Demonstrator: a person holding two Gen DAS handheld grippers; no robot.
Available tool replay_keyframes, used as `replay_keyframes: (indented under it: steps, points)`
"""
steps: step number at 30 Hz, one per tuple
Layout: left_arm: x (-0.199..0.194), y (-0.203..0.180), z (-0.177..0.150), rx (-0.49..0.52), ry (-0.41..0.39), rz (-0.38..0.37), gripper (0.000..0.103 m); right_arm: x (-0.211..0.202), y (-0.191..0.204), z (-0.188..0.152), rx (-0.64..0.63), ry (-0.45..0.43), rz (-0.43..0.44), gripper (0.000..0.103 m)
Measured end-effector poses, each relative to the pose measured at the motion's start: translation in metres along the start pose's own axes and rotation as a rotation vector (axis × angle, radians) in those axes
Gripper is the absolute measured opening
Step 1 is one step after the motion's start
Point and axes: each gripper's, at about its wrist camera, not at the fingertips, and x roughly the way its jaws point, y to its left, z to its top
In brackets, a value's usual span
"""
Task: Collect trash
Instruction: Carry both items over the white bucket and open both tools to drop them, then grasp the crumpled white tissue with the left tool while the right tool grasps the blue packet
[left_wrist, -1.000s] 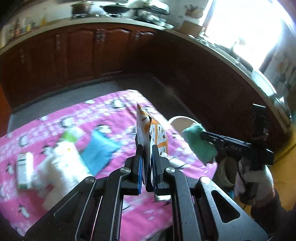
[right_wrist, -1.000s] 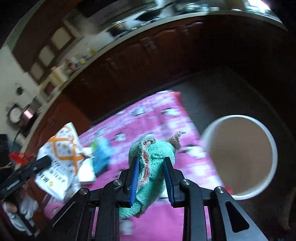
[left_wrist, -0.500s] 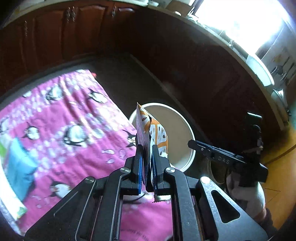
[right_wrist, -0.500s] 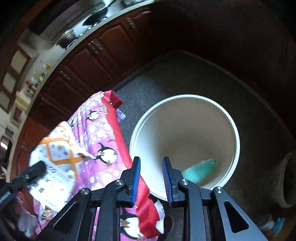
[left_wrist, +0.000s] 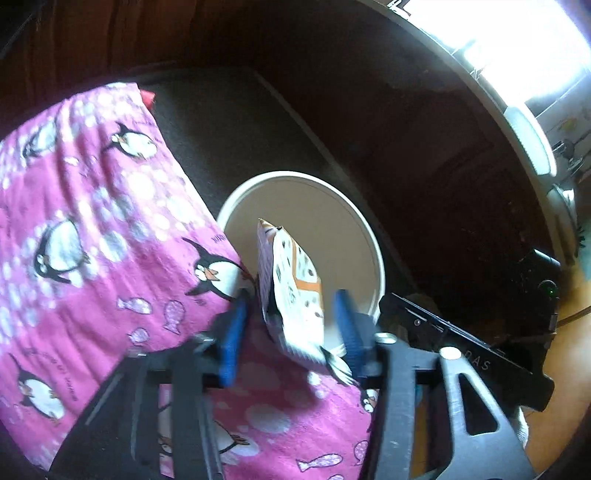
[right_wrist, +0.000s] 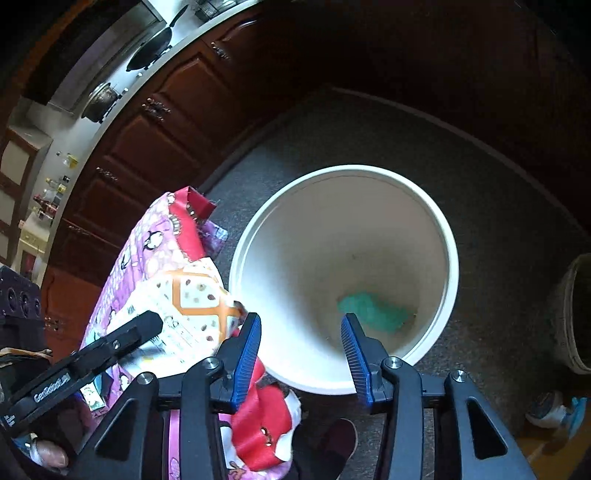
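- Left wrist view: the left claw (left_wrist: 290, 325) has just been spreading, so the snack bag (left_wrist: 291, 291), pinched a moment ago, sits loose between its pads above the white bin (left_wrist: 373, 243) rim.
- Right claw (right_wrist: 301, 354) has also just been spreading and holds nothing; the green cloth (right_wrist: 373, 312) it carried now lies in the bin.
- Judged: two pieces nearly collected.
- Bin stands on dark floor (right_wrist: 480, 177) beside the pink penguin cloth (left_wrist: 92, 240) corner; dark cabinets (right_wrist: 155, 122) behind.
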Motion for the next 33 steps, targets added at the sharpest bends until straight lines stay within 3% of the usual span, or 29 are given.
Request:
replay_keyframes:
  steps: [12, 22, 26, 33]
  points:
    - [-0.019, 0.012, -0.009, 0.013, -0.032, 0.046, 0.049, 0.009, 0.021, -0.005, -0.048, 0.018, -0.004, 0.046]
    - [-0.065, 0.029, -0.024, 0.025, -0.119, 0.165, 0.049, 0.004, 0.061, -0.013, -0.139, -0.006, -0.015, 0.048]
    - [-0.085, 0.034, -0.032, 0.035, -0.154, 0.218, 0.049, 0.000, 0.083, -0.016, -0.189, -0.029, -0.021, 0.057]
    - [-0.120, 0.044, -0.048, 0.036, -0.210, 0.275, 0.049, -0.007, 0.119, -0.025, -0.266, -0.064, -0.008, 0.062]
